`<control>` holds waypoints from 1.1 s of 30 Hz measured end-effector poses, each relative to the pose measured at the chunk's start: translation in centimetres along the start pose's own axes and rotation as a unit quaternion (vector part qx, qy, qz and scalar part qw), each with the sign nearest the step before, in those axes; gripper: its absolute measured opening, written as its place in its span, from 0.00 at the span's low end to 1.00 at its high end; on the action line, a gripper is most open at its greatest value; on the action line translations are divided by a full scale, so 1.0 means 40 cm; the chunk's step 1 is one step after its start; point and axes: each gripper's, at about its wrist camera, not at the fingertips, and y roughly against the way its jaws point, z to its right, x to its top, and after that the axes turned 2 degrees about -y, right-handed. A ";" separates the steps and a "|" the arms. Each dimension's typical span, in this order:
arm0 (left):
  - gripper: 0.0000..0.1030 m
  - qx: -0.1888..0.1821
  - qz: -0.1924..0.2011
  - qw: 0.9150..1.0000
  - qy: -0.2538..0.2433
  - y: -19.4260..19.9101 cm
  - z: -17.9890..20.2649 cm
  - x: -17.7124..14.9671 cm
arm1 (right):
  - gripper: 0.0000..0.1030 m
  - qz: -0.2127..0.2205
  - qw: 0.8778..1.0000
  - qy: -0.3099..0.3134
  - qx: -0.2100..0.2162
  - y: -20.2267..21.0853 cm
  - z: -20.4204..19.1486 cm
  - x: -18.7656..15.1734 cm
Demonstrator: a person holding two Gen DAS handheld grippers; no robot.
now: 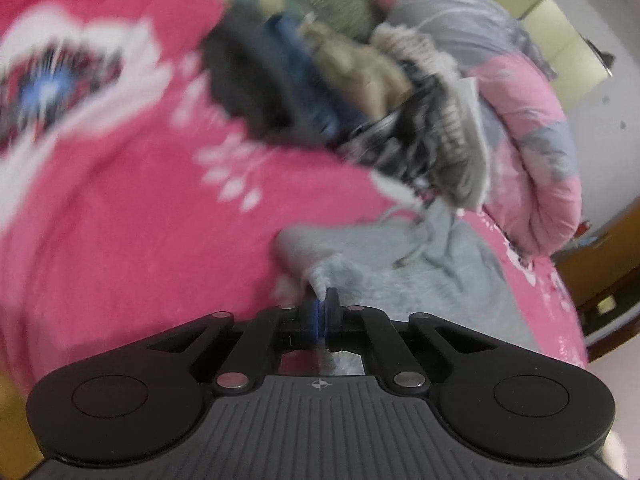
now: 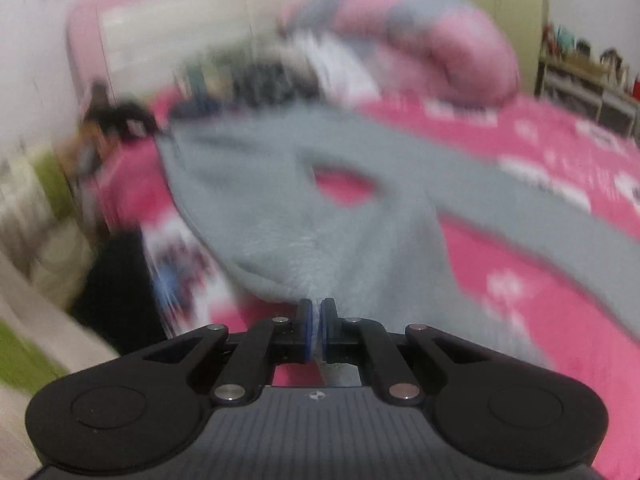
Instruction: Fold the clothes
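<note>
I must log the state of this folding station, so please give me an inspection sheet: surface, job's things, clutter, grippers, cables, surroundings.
Surface: bed with a pink floral bedspread.
Job's things: grey fleece garment, pinched at two places and partly lifted off the bed; blurred by motion.
Clutter: pile of mixed clothes behind the garment; rolled pink and grey quilt beside the pile.
Grippers: left gripper shut on the garment's edge; right gripper shut on another part of it.
Cables: nothing seen.
Surroundings: pale yellow cabinet doors; shelf with small items by the wall.
</note>
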 end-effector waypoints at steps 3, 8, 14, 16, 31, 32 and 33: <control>0.16 -0.007 0.016 0.999 0.027 0.032 -0.027 -0.018 | 0.04 -0.049 0.999 0.009 -0.018 -0.058 0.008 -0.053; 0.36 -0.002 0.037 0.999 0.004 0.146 -0.020 -0.086 | 0.04 -0.031 0.999 0.024 -0.014 -0.039 -0.017 -0.064; 0.36 -0.059 -0.030 0.998 -0.014 0.169 0.033 -0.237 | 0.04 -0.010 1.000 0.018 0.024 0.000 -0.008 -0.068; 0.41 -0.066 -0.034 0.997 -0.028 0.151 0.065 -0.268 | 0.04 -0.006 0.999 0.011 0.033 0.011 -0.003 -0.068; 0.07 -0.002 0.030 0.999 -0.033 0.229 0.223 -0.225 | 0.04 0.049 0.996 -0.014 0.068 0.042 0.002 -0.080; 0.07 -0.006 0.024 0.999 -0.032 0.243 0.217 -0.221 | 0.04 0.054 0.996 -0.013 0.071 0.052 0.002 -0.077; 0.07 -0.003 0.016 0.999 -0.029 0.248 0.207 -0.221 | 0.04 0.050 0.996 -0.012 0.077 0.051 0.001 -0.081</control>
